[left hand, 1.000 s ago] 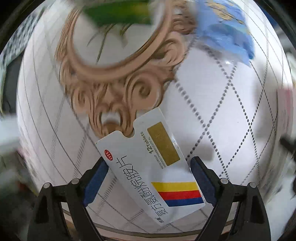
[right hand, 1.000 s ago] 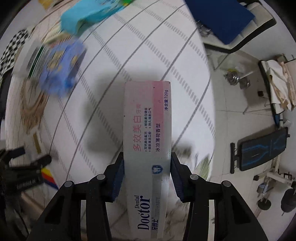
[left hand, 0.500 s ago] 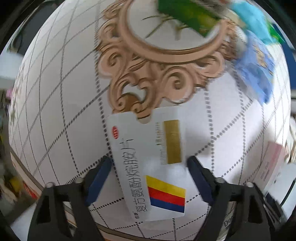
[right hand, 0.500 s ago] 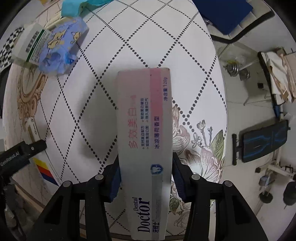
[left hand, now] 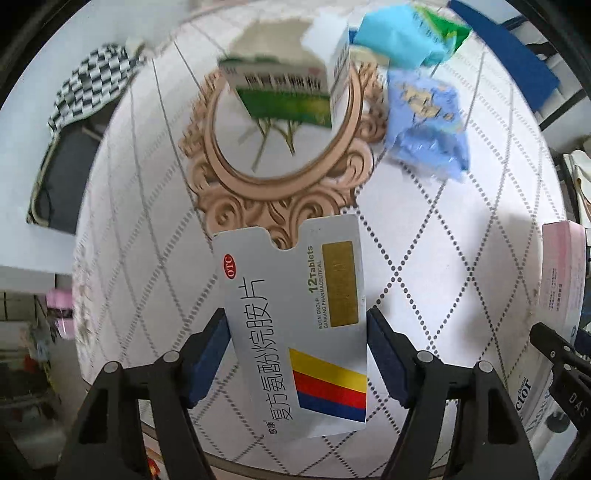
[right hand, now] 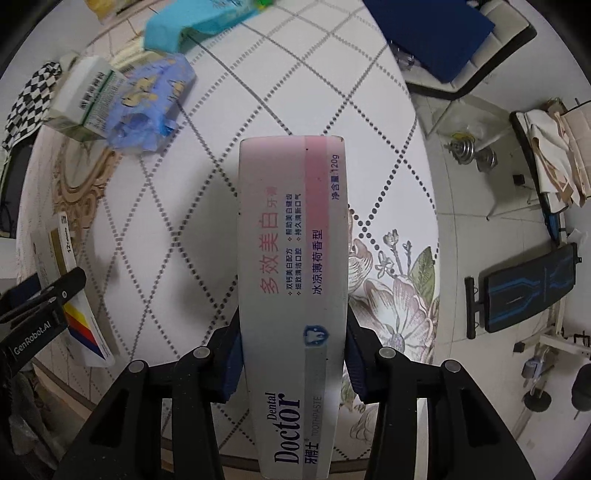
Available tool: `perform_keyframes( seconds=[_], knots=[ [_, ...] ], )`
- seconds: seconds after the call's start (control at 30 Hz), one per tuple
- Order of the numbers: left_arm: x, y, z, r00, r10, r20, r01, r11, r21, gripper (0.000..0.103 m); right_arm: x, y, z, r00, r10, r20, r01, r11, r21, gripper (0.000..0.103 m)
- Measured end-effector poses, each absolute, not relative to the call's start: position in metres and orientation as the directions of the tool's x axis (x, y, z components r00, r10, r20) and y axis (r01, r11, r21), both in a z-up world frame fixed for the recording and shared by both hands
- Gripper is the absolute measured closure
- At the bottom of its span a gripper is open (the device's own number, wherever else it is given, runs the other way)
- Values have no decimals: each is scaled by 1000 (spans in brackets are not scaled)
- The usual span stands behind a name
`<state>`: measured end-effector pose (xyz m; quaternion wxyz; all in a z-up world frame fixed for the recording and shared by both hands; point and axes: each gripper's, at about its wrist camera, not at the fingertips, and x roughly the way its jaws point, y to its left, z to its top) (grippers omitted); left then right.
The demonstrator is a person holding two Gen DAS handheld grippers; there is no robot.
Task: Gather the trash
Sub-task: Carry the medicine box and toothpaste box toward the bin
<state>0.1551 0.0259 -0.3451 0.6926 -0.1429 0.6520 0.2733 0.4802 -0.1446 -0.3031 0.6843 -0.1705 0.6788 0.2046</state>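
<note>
Between the blue pads of the left gripper point(left hand: 295, 354) sat a white tablet box point(left hand: 295, 325), pinched at its two long edges with the jaws spread to its width, its notched end pointing ahead. The right gripper point(right hand: 293, 362) was clamped on a toothpaste carton point(right hand: 291, 295), pads pressed to both long sides, the carton jutting forward above the table point(right hand: 229, 110). Ahead of the left jaws lay a green-and-white box point(left hand: 288, 85), a crumpled blue wrapper point(left hand: 424, 122) just right of it, and a teal packet point(left hand: 399, 33) beyond. Open cloth lay between these and both jaws. White diamond-dotted cloth covered the round table, its edge curving just under the fingers. Right of the right jaws stood a weight bench point(right hand: 524, 288) on pale floor tiles.
</note>
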Motion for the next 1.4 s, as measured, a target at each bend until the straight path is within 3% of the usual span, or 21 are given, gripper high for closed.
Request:
perform_keyframes(
  seconds=[0.13,0.3,0.6,0.8,1.03,1.4],
  knots=[
    [168,7,-296,74,227,-971,-555,818,149,32,460,-143,-275,52,91,-995,-520,852,51,55],
    [208,43,-244,187,258,-948,-537,835,122,32,427,-142,-239,123,146,-982,-530,846,59,55],
    [105,40,-179,370,242,-897,-460,887,49,32,307,-152,-174,234,234,-944,-492,865,92,55],
    [31,30,-176,394,168,-904,-397,918,-2,32,201,-172,-162,246,248,-937,-449,886,116,55],
    [-25,24,-246,265,20,-964,-381,921,-86,32,103,-197,-222,82,192,-978,-429,892,139,55],
    [-21,18,-485,44,-216,-975,-451,867,-212,32,41,-236,-450,-252,104,-962,-378,904,197,55]
  ],
)
